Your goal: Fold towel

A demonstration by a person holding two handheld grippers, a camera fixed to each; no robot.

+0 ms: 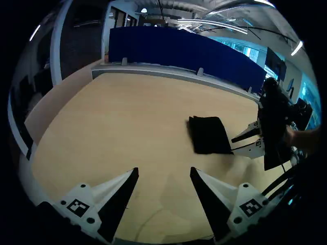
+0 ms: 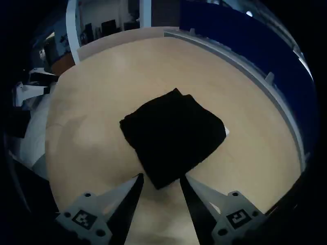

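Towel [image 2: 173, 136] folded; right hand-held gripper [image 2: 160, 177] released at its corner; left hand-held gripper [image 1: 164, 169] released, well apart.

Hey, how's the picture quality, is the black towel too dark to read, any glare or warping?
Right gripper view: dim, the towel is a near-featureless black patch, folds hardly readable. Left gripper view: brighter, ceiling lights glare at the top, the blue partition bows from fisheye distortion.
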